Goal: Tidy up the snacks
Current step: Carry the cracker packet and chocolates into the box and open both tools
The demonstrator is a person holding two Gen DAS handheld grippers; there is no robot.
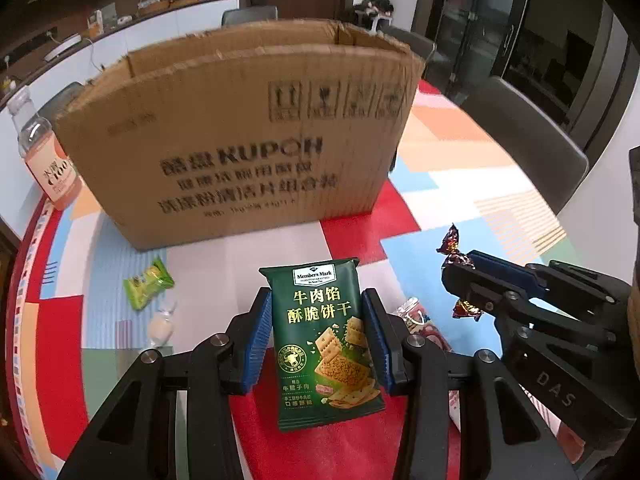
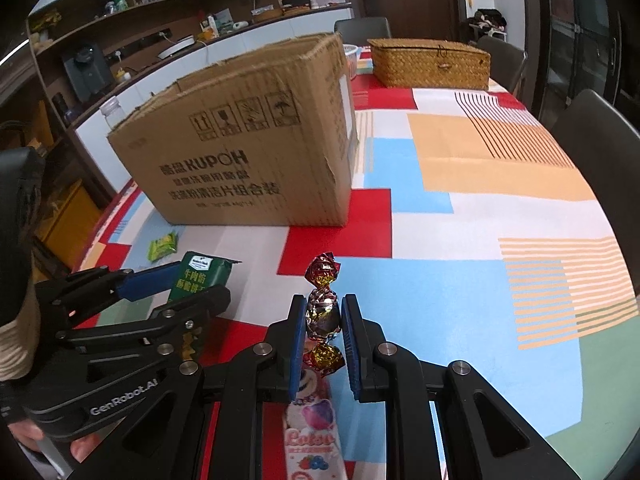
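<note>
My left gripper [image 1: 318,322] is shut on a dark green cracker packet [image 1: 326,344] and holds it upright above the table. It also shows in the right wrist view [image 2: 202,276]. My right gripper [image 2: 323,312] is shut on a foil-wrapped candy [image 2: 322,310] with red and gold twisted ends, seen in the left wrist view [image 1: 456,258] too. A large open cardboard box [image 1: 240,132] stands behind both, also in the right wrist view [image 2: 248,140]. A small green snack packet [image 1: 148,282] and a white wrapped candy [image 1: 162,326] lie on the table left of my left gripper.
A pink Lotso packet [image 2: 314,436] lies under my right gripper. A pink drink bottle [image 1: 46,156] stands left of the box. A wicker basket [image 2: 430,64] sits at the far end of the colourful tablecloth [image 2: 480,220]. Dark chairs [image 2: 600,152] line the right side.
</note>
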